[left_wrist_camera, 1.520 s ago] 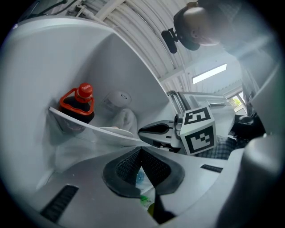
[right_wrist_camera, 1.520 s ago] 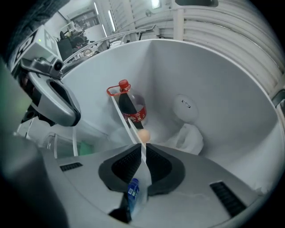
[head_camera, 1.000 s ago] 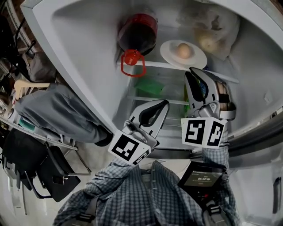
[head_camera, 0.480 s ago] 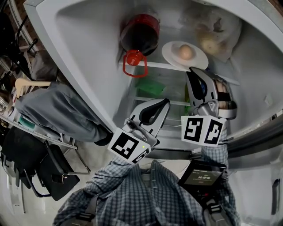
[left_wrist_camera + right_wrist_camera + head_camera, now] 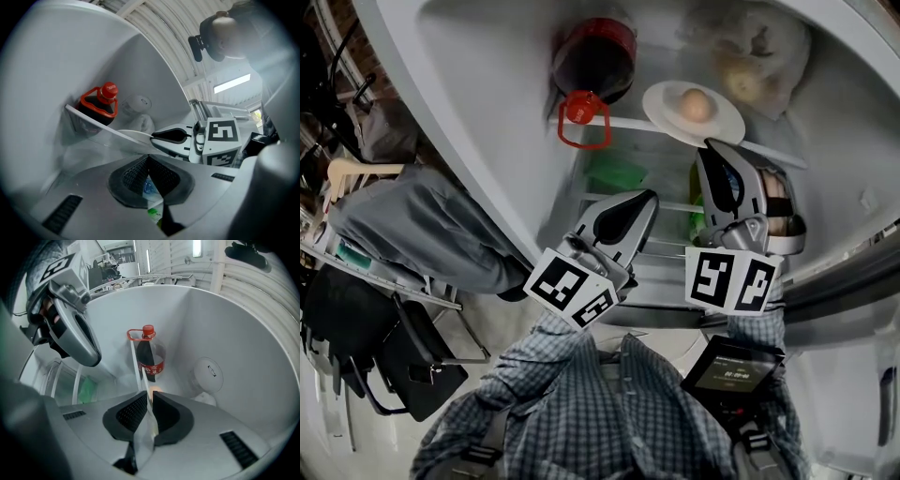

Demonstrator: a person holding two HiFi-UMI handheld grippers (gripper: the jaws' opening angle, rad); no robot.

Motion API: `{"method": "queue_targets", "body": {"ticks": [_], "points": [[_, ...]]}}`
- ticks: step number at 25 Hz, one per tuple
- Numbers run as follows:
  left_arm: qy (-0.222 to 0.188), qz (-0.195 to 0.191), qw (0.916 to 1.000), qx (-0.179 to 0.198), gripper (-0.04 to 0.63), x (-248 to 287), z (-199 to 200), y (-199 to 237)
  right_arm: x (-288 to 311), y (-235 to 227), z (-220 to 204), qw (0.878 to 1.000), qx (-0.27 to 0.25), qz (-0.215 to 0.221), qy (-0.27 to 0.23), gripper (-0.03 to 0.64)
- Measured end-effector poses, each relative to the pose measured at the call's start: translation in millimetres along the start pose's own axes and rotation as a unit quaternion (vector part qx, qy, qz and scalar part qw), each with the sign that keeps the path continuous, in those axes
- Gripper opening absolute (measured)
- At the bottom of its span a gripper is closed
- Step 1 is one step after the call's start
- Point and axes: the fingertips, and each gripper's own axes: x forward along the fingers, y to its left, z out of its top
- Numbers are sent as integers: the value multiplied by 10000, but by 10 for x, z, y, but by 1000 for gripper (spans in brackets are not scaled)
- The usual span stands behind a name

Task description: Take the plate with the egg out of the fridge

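A white plate (image 5: 715, 121) with a brown egg (image 5: 697, 104) rests on the fridge's upper glass shelf (image 5: 633, 134), its near rim over the shelf's front edge. My right gripper (image 5: 712, 146) is shut on that rim. In the right gripper view the plate's thin edge (image 5: 145, 440) runs between the pads, and the egg (image 5: 156, 391) peeks out just beyond them. My left gripper (image 5: 644, 200) hangs lower and to the left in front of the shelves, shut with nothing in it. The left gripper view shows the plate (image 5: 133, 136) from below.
A dark cola bottle (image 5: 595, 58) with a red cap and carry ring stands left of the plate. A clear bag of potatoes (image 5: 752, 64) lies to its right. Green packs (image 5: 613, 174) sit on the shelf below. A black chair (image 5: 398, 361) stands at the left.
The right gripper stays at the plate's rim, and the plate sits slightly further out over the shelf's edge. The left gripper has drifted a little up and left.
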Motion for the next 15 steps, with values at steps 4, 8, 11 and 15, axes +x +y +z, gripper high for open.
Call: {"method": "queue_targets", "body": {"ticks": [4, 8, 11, 15], "points": [[-229, -239, 9967, -738, 6, 24, 83, -47, -145, -34, 23, 10000, -16, -37, 41, 44], [-567, -462, 9860, -1499, 8, 130, 187, -36, -180, -1, 0, 10000, -6, -91, 21, 44], [-825, -580, 9707, -2182, 9, 194, 259, -26, -242, -3, -3, 9999, -25, -114, 25, 44], [-1142, -740, 9384, -3177, 55, 240, 320, 18, -323, -6, 22, 9999, -52, -160, -4, 44]]}}
